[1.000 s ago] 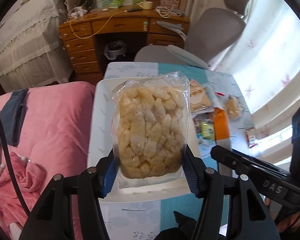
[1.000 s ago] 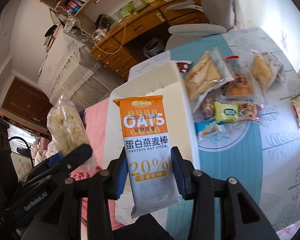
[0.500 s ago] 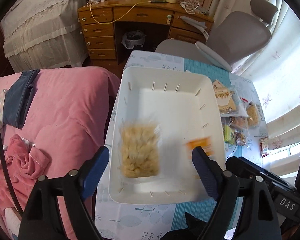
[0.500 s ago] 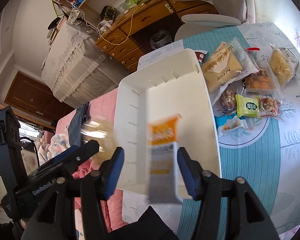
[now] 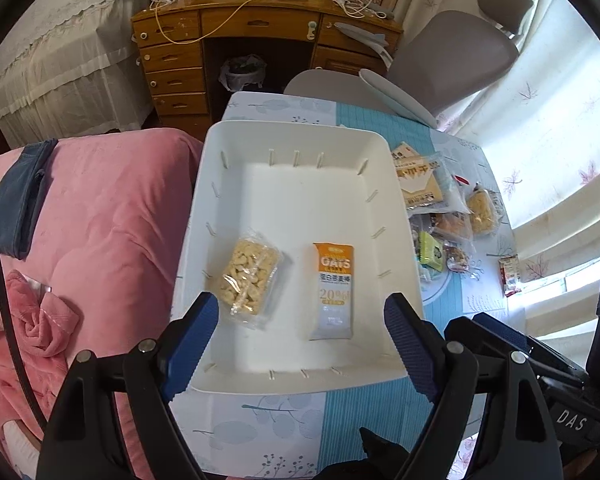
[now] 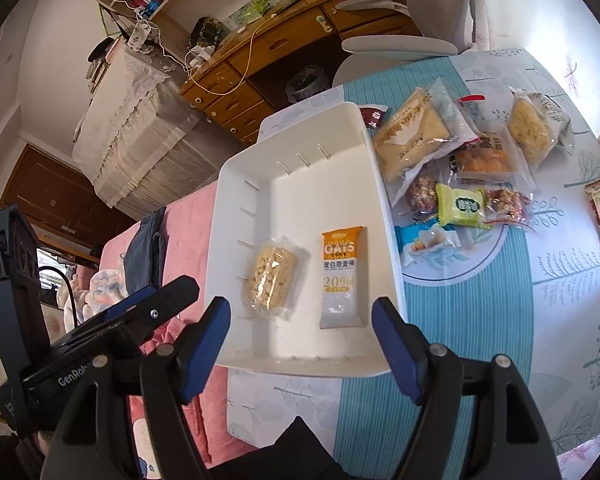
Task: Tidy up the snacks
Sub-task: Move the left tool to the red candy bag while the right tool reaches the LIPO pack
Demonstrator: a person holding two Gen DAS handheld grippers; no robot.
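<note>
From the left wrist view, the left tongs stood wide with nothing between their blue pads, poised over the near end of the white tray on the tabletop. Inside the tray lay a clear bag of puffed rice snack and, just beside it but apart, an orange and white oat bar. Beyond the tray's right wall a loose pile of wrapped snacks covered the tabletop. A pink bed cover lay along the tray's left side, and a grey office chair and a wooden desk stood past the far end.

From the right wrist view, the right tongs were opening, empty, above the tray's near edge. The puffed rice snack and oat bar lay flat side by side. To the right sat a sandwich pack, a green packet and a blue candy wrapper. The left tongs' black body blocked the lower left corner.
</note>
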